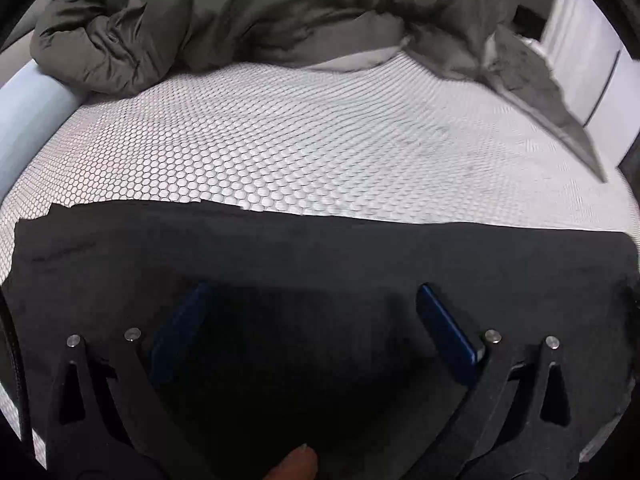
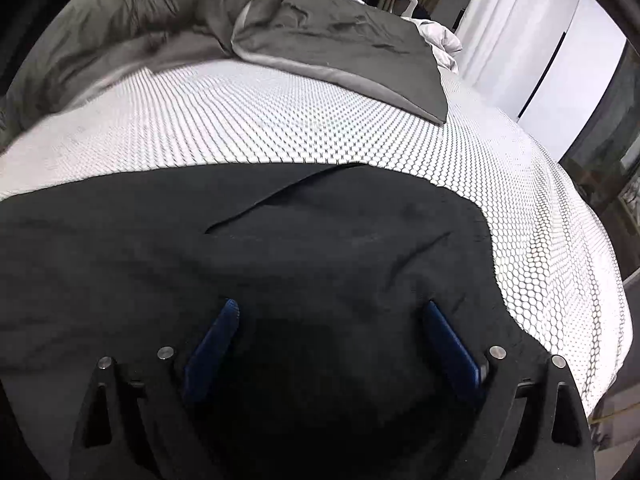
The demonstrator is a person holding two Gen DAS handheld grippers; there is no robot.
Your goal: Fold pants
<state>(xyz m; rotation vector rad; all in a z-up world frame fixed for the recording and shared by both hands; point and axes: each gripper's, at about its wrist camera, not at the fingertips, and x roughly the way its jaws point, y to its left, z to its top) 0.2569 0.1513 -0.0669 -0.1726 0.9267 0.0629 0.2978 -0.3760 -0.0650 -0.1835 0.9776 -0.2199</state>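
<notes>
Black pants [image 1: 320, 248] lie flat on the bed [image 1: 280, 140], on its white honeycomb-pattern cover, along the near edge. Left tool [image 1: 314, 300] is wide open over the fabric, nothing between its blue fingers [image 1: 444, 328]. Right tool [image 2: 330, 312] likewise spread wide, gripping nothing, above the pants [image 2: 320, 232] near a diagonal fold. Grey-green duvet [image 1: 240, 8] is bunched at the far side. A fingertip [image 1: 296, 464] shows at the bottom of the left view.

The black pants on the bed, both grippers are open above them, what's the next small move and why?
Probably lower the left gripper and right gripper and close on the black pants: both hang open over flat cloth, holding nothing, so no fold can begin until an edge is pinched.
</notes>
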